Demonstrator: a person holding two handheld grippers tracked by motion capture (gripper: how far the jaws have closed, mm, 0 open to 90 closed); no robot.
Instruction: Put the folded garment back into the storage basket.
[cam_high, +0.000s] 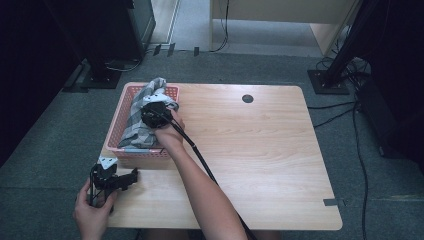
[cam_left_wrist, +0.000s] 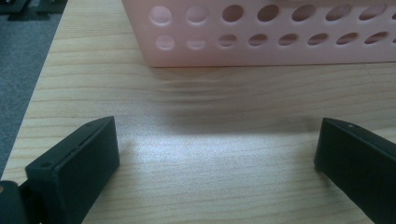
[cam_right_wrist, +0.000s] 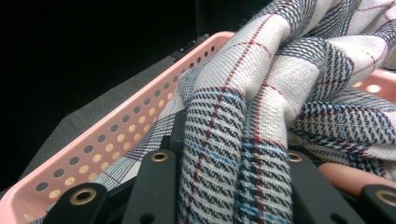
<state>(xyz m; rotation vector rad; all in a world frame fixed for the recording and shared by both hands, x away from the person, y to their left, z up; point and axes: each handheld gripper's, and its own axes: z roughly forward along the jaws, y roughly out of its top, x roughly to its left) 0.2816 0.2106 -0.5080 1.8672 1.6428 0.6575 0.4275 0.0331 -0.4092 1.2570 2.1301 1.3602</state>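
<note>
A fold of the plaid cloth (cam_right_wrist: 261, 116) is pinched between the right gripper's (cam_high: 155, 114) jaws, over the pink basket (cam_high: 120, 131) at the bench's (cam_high: 260, 150) far left corner. The left gripper's (cam_high: 116, 180) jaws are spread, held at the near left corner.

The cloth (cam_right_wrist: 261, 116) is woven fabric, a soft, matt check with a visible twill weave and loose folds. The basket (cam_left_wrist: 261, 32), at ten o'clock on the table, is pink plastic, smooth and faintly translucent, its walls pierced with round holes. The table (cam_high: 260, 150) has a pale wood-grain top, smooth with a low sheen that catches a soft glare. The right gripper (cam_right_wrist: 224, 186) has matt black plastic jaws set with brass-coloured metal inserts. The left gripper (cam_left_wrist: 215, 163) has the same matt black jaws.
</note>
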